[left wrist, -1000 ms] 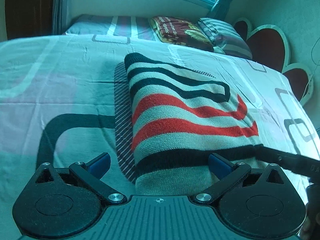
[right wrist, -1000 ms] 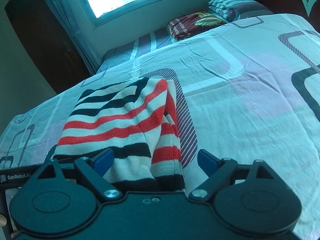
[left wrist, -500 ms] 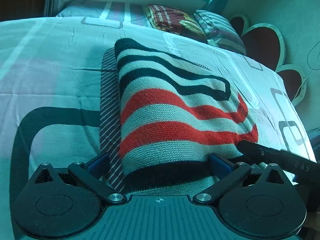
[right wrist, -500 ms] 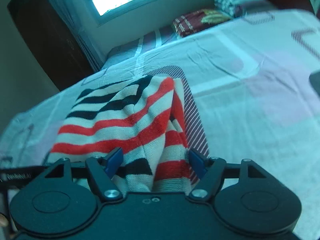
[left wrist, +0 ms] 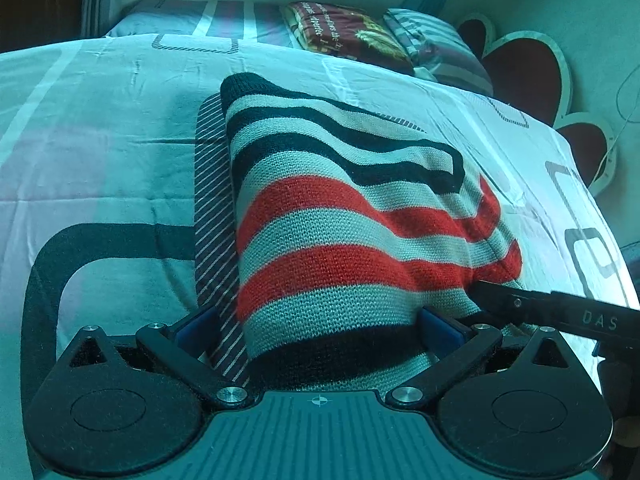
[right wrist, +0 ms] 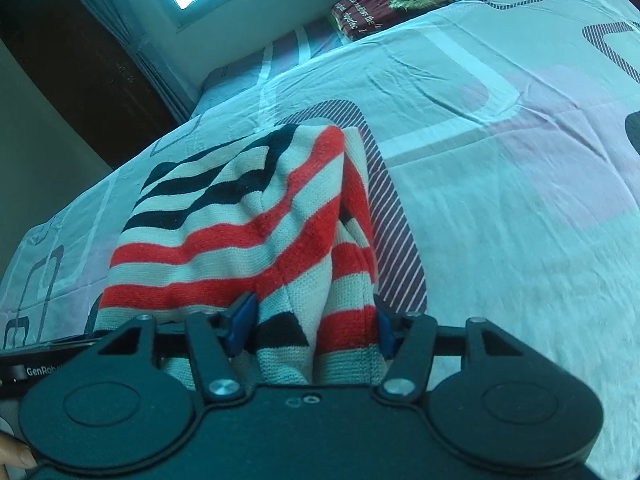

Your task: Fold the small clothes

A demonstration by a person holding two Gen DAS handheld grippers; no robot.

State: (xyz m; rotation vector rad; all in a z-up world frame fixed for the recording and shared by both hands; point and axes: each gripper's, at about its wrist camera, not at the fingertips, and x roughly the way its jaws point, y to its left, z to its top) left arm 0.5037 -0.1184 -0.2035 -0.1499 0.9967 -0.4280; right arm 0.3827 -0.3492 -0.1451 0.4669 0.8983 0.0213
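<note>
The folded red, black and cream striped knit sweater (left wrist: 352, 232) lies on the patterned pale bedsheet (left wrist: 100, 152), its near edge between the wide-spread left gripper (left wrist: 320, 332), while only the right wrist view shows the right gripper (right wrist: 312, 320) pinching bunched folds.

Both wrist cameras sit low and close over the bed (left wrist: 100, 128), facing its far end; each looks along a near edge of the same striped sweater (left wrist: 340, 220) (right wrist: 240, 232).
</note>
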